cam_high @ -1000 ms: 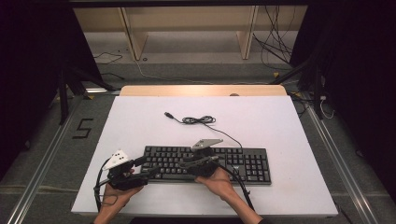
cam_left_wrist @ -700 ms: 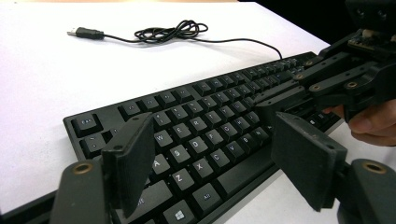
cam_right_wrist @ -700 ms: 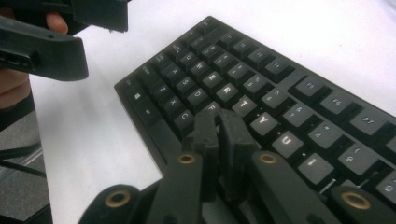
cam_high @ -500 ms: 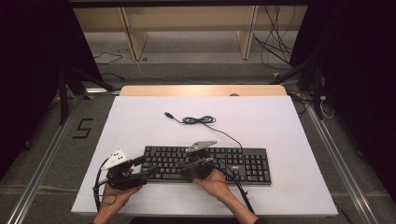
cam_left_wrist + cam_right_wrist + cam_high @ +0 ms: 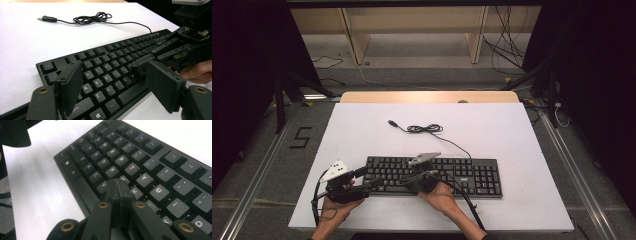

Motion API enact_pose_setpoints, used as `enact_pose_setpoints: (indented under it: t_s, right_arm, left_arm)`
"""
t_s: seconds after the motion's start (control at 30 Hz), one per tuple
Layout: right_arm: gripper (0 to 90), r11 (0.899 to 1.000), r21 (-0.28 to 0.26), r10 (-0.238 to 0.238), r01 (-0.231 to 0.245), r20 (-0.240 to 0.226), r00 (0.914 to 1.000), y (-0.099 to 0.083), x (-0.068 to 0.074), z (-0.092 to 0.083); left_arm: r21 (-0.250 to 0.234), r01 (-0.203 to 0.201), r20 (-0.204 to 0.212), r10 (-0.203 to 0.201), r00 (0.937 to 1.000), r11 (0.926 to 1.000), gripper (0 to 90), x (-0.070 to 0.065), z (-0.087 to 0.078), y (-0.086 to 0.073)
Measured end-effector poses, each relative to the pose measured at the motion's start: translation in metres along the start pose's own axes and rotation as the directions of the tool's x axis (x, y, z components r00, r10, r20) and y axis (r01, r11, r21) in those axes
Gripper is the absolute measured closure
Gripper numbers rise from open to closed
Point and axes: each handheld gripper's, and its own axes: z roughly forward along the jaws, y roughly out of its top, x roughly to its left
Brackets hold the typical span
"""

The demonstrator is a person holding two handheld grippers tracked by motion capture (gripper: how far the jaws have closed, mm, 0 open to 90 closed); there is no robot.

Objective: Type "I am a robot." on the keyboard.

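High view white worktop (image 5: 362, 135), black keyboard (image 5: 472, 172) along its near edge, right hand-held gripper (image 5: 119, 192) jaws just closed empty over the middle keys, left hand-held gripper (image 5: 115, 85) gaping wide, holding nothing, at the keyboard's left end.

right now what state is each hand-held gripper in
Left hand-held gripper: open, empty, over the flat black plastic keyboard.
Right hand-held gripper: shut, empty, tips over the keys.
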Motion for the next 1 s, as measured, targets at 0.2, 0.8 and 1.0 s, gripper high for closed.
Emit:
enact_pose_setpoints:
  t_s: [0.2, 0.8, 1.0]
  right_arm:
    - [90.0, 1.0, 0.009, 0.001, -0.001, -0.007, 1.0, -0.0009, 0.0012, 0.0015]
    - [90.0, 1.0, 0.007, -0.008, 0.008, -0.006, 1.0, -0.0044, 0.0023, 0.0041]
    - [83.5, 1.0, -0.02, 0.0, 0.0, -0.024, 0.9997, -0.0019, 0.0011, -0.0012]
  left_arm:
    - [-0.001, -0.002, -0.002, 0.002, 1.0, 1.0, 29.1, 0.0001, -0.0001, 0.0]
    - [0.002, -0.007, -0.004, 0.007, 1.0, 1.0, 29.0, -0.0005, 0.0006, -0.0004]
    - [0.001, -0.007, -0.005, 0.007, 1.0, 1.0, 29.0, -0.0004, 0.0009, -0.0005]
